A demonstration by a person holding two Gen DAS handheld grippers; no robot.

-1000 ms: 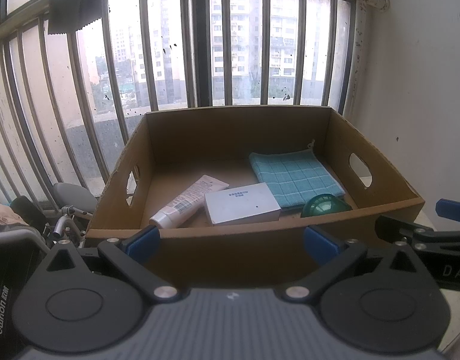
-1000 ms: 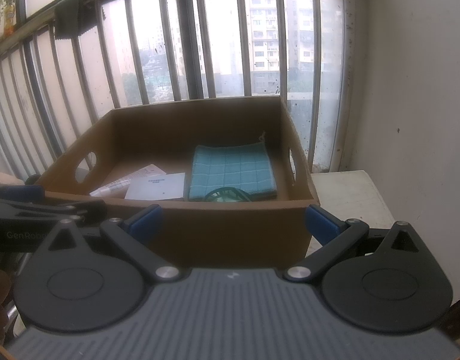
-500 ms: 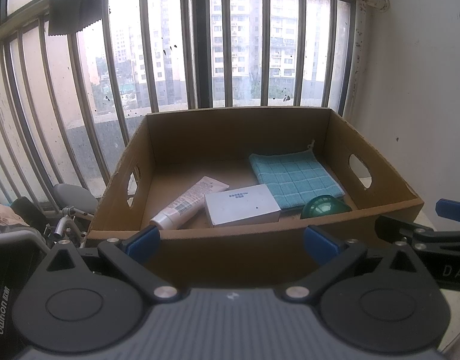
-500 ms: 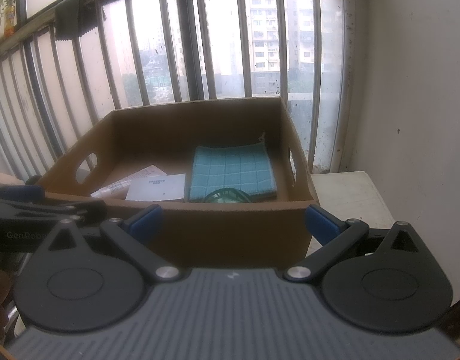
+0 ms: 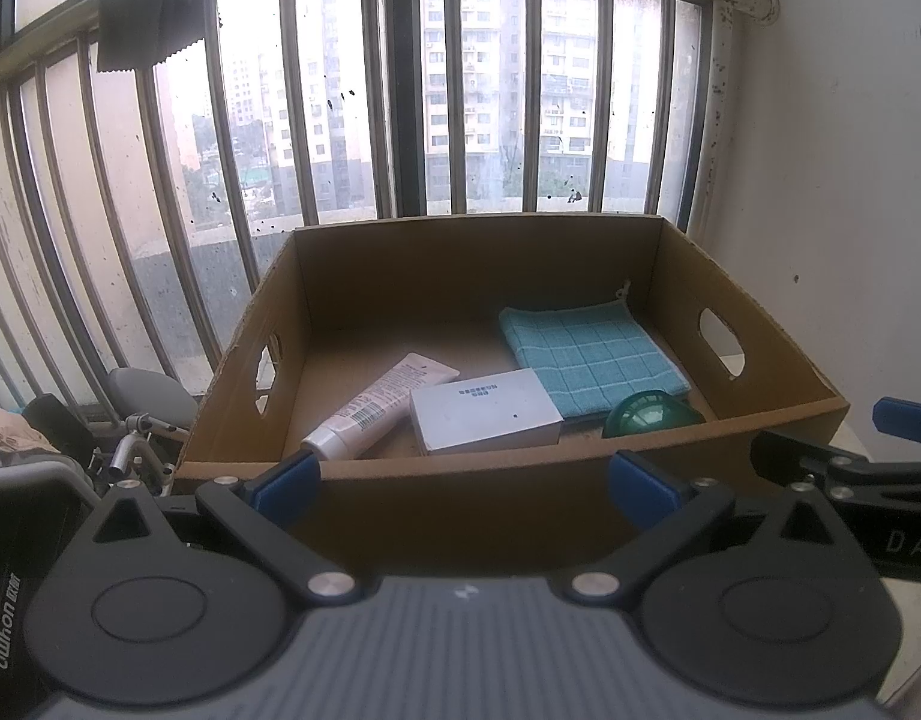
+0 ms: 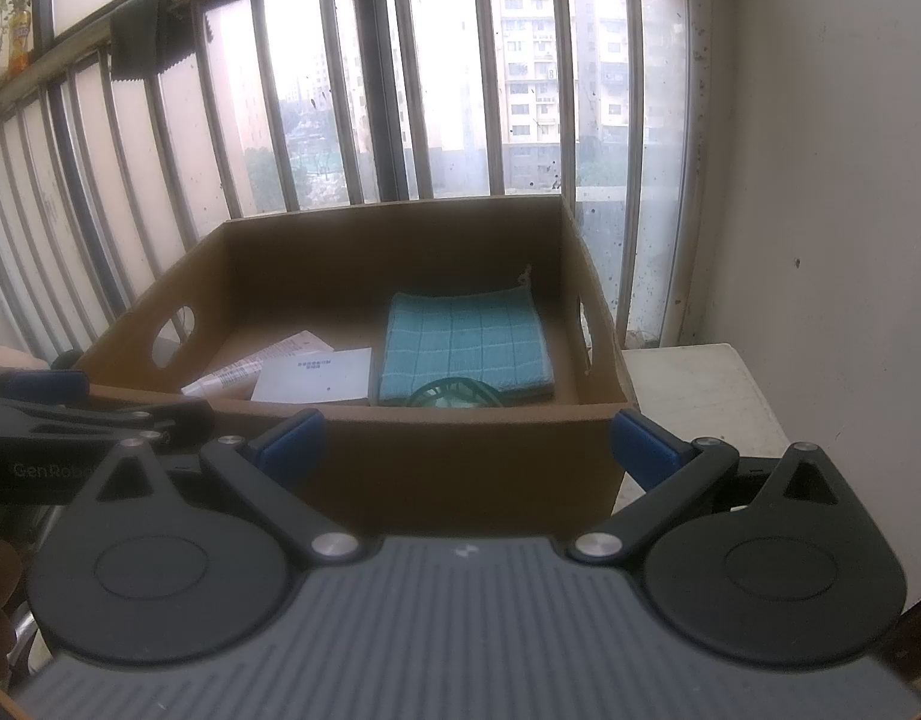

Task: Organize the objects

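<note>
An open cardboard box (image 5: 508,474) (image 6: 460,420) with handle holes stands before the barred window. Inside it lie a white tube (image 5: 376,405) (image 6: 238,372), a white carton (image 5: 484,411) (image 6: 313,375), a folded teal cloth (image 5: 586,351) (image 6: 463,342) and a green round object (image 5: 649,414) (image 6: 454,393) at the front wall. My left gripper (image 5: 463,483) hangs open in front of the box's near wall, holding nothing. My right gripper (image 6: 466,447) is likewise open and empty, just short of that same wall. Each gripper shows at the other view's edge.
Vertical window bars (image 5: 400,108) rise right behind the box. A white wall (image 5: 832,180) closes the right side. The box rests on a white surface (image 6: 694,390) that shows to its right. A grey seat and metal frame (image 5: 142,414) stand at the lower left.
Both views have risen very slightly, showing a bit more of the box's inside. Nothing in the box has moved, and both grippers stay open.
</note>
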